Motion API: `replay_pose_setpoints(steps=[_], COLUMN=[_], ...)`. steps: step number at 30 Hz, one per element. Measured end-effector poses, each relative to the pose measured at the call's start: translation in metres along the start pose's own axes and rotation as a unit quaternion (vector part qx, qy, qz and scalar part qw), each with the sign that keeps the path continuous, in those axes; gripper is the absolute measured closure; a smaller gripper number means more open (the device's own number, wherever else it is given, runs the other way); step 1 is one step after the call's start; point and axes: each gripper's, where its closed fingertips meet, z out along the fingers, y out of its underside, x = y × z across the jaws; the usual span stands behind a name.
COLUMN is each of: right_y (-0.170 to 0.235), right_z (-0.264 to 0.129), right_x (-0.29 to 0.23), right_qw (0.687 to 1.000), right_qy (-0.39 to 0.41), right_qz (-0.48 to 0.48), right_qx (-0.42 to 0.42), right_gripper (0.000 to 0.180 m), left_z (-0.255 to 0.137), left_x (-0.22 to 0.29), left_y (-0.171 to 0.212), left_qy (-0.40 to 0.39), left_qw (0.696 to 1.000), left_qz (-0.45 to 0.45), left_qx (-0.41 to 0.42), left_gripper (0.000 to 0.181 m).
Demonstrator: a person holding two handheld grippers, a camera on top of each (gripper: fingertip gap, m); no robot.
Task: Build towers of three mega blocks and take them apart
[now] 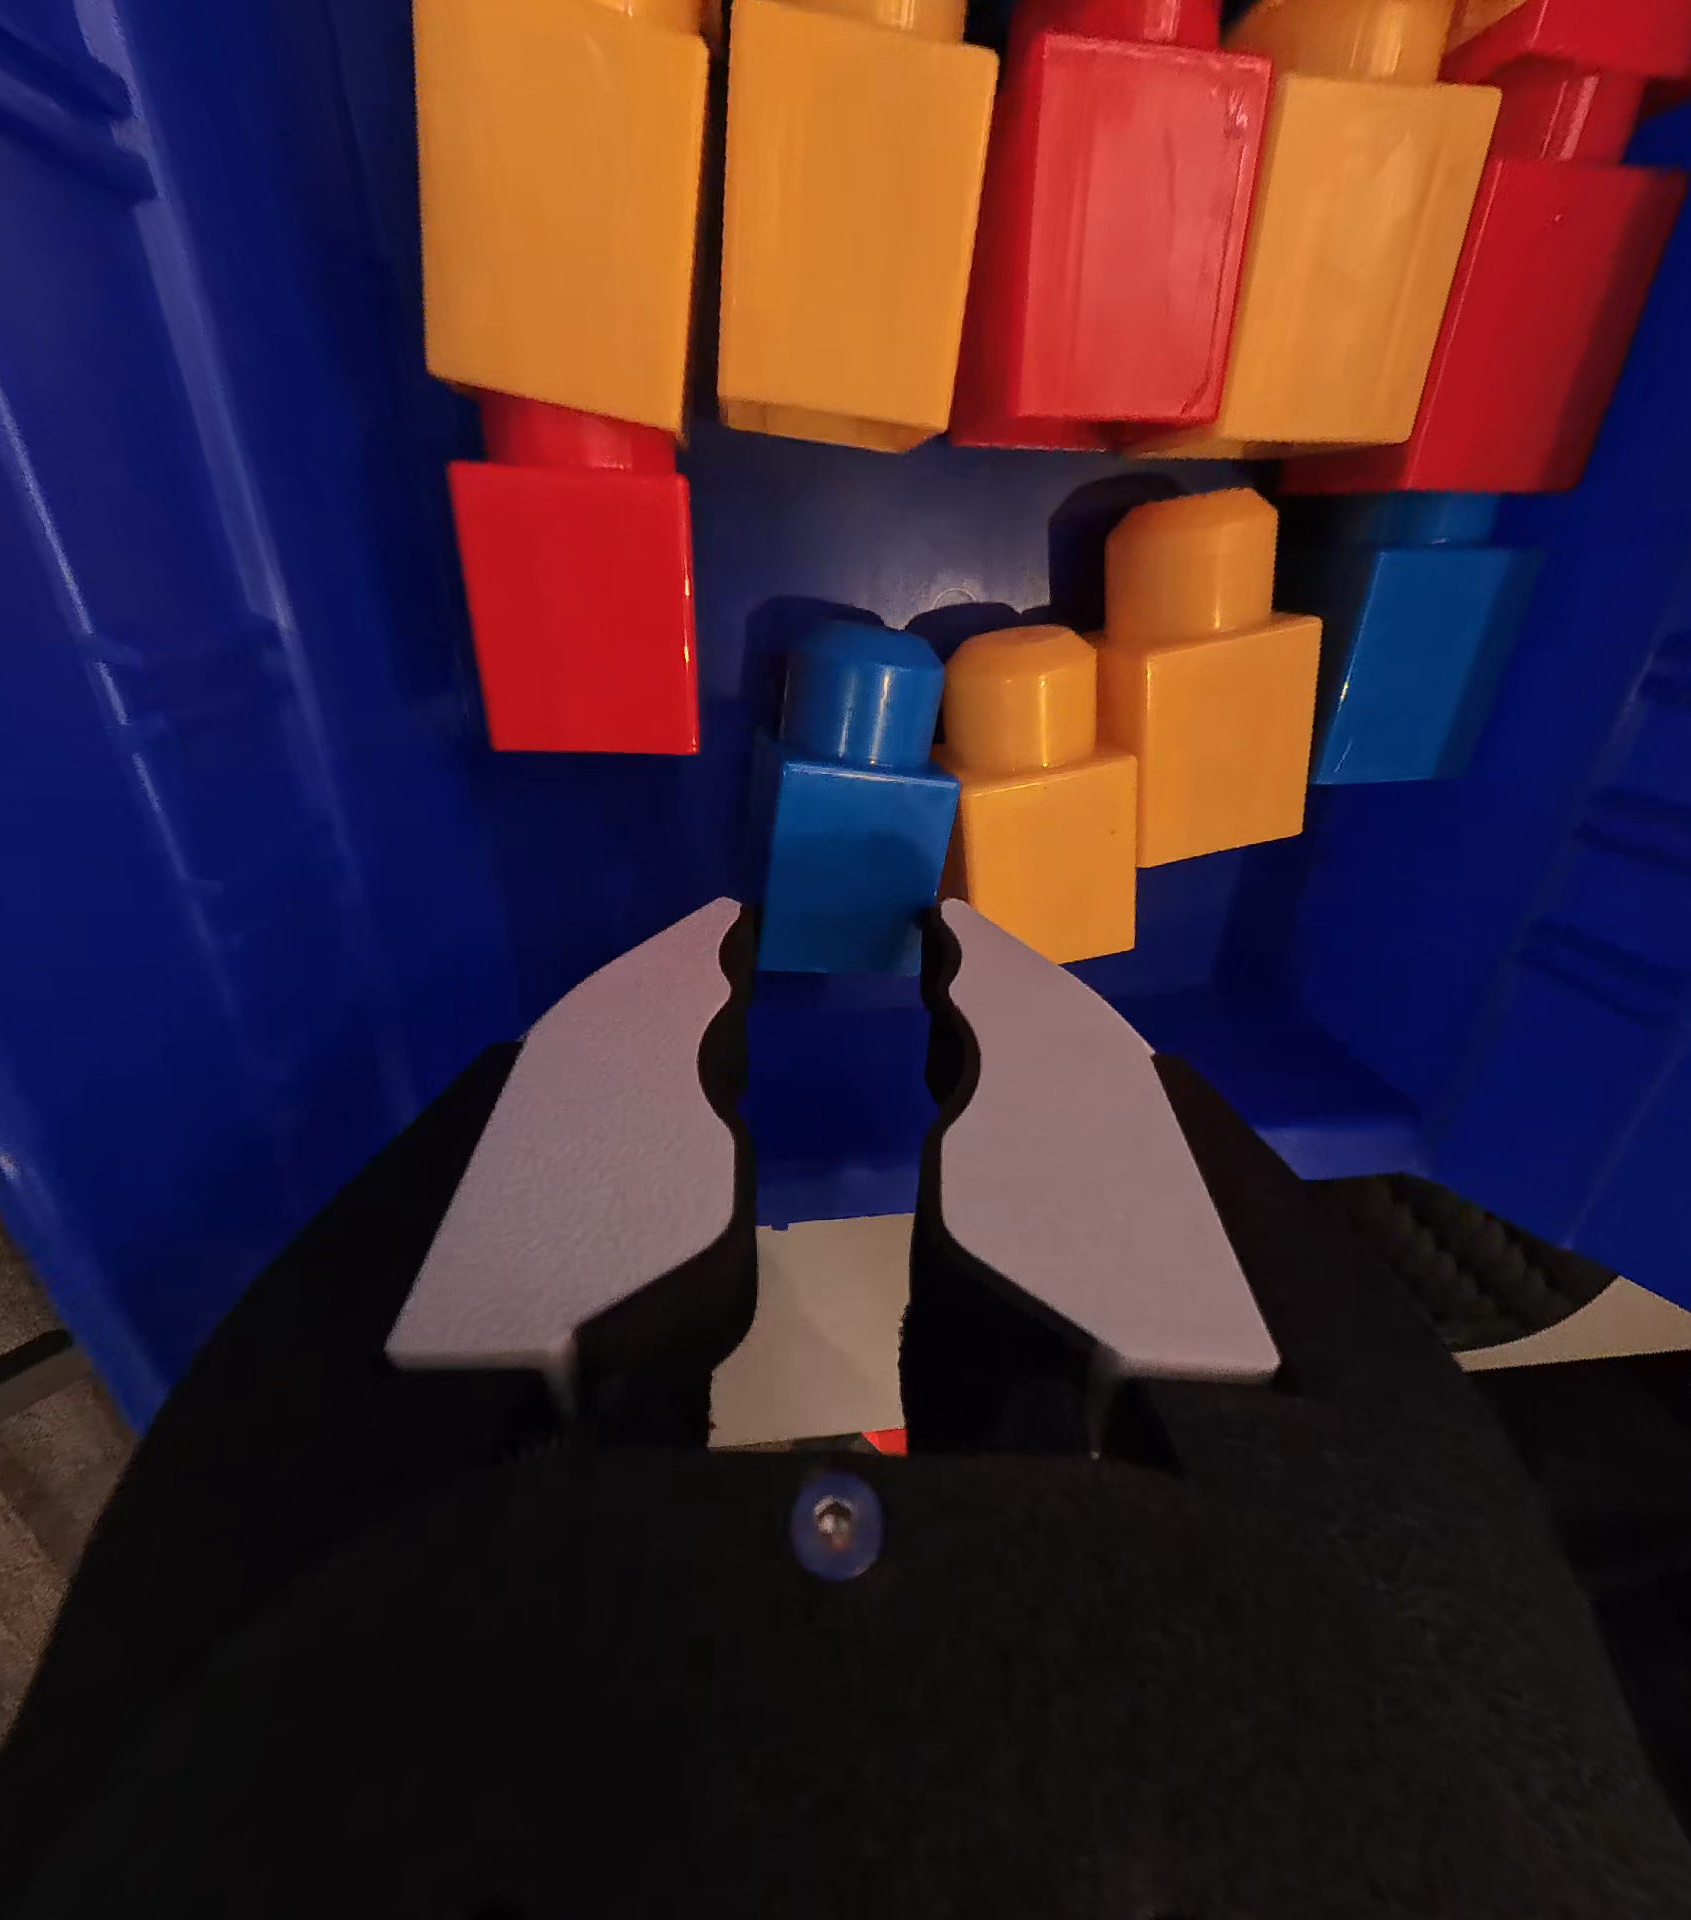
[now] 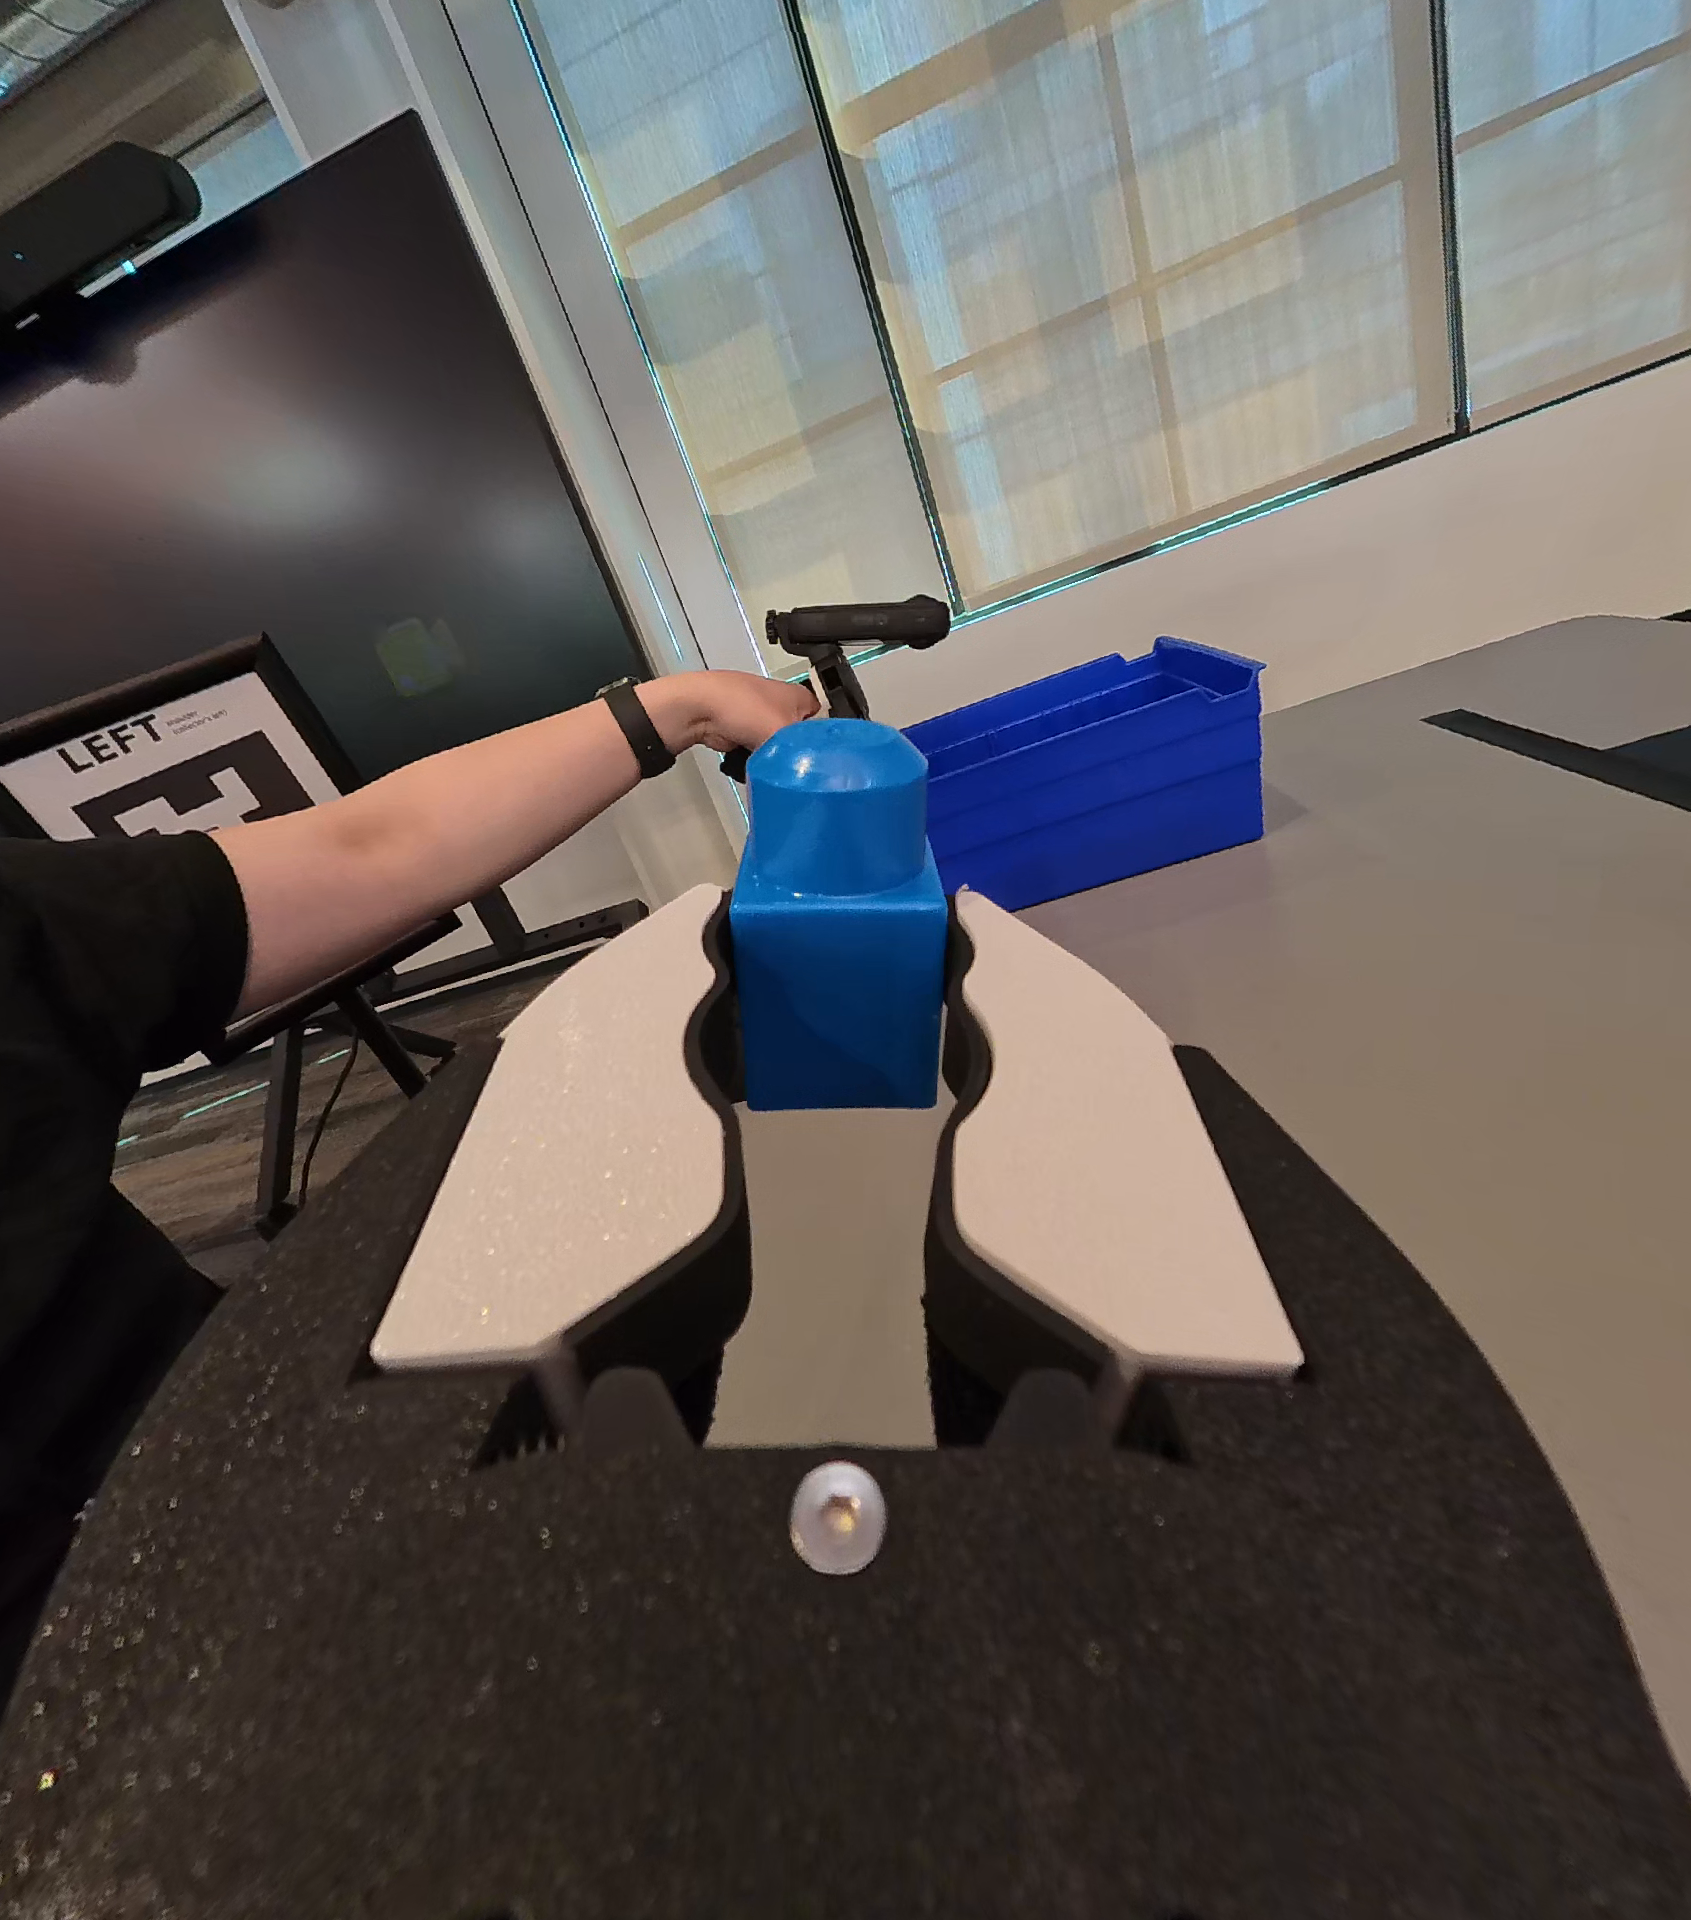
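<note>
In the right wrist view, the right tongs [image 2: 839,997] are clamped on a single-stud blue block [image 2: 836,956], gripped on its two flat side walls with the stud pointing up and away from the camera. It hangs over the grey worktop [image 2: 1443,1039]. Beyond it, the person's arm [image 2: 425,831] reaches out toward a blue bin [image 2: 1111,790] standing on the worktop.

In the left wrist view, the left tongs [image 1: 836,925] are down inside that bin [image 1: 145,623]. Their tips stand on either side of the base of a second blue block [image 1: 851,842]; whether they press it or only flank it I cannot tell, as the gap looks about the block's width. Just beside it on the right lie two yellow blocks [image 1: 1121,769], touching each other. Farther in are a red block [image 1: 581,603] to the left, another blue one [image 1: 1412,665] to the right, and a row of yellow and red pieces [image 1: 841,239] at the back.

These blocks are probably light, hollow, rigid plastic with smooth, fairly slippery faces. The flat opposite walls of the body are the place to take hold, low enough to leave the stud free for stacking; a pinch on the rounded stud would likely slip or twist.
</note>
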Motion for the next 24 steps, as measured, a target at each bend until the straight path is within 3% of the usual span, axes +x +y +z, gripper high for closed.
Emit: replay_pose_setpoints(steps=[7, 16, 24], right_y=[0.001, 0.000, 0.001], right_z=[0.000, -0.001, -0.001], right_x=[0.000, 0.000, 0.000], right_qw=[1.000, 1.000, 1.000], right_qy=[0.000, -0.002, -0.002], right_qz=[0.002, 0.001, 0.004], right_qx=[0.000, 0.000, -0.002], right_gripper=[0.144, 0.144, 0.144], left_z=[0.000, 0.014, 0.012], left_x=[-0.004, -0.013, -0.013], left_y=[-0.010, -0.005, -0.005], left_qy=[-0.050, -0.094, -0.055], left_qw=[0.997, 0.988, 0.995], left_qz=[0.066, 0.115, 0.088], left_qx=[0.010, -0.038, -0.005], left_gripper=[0.147, 0.145, 0.146])
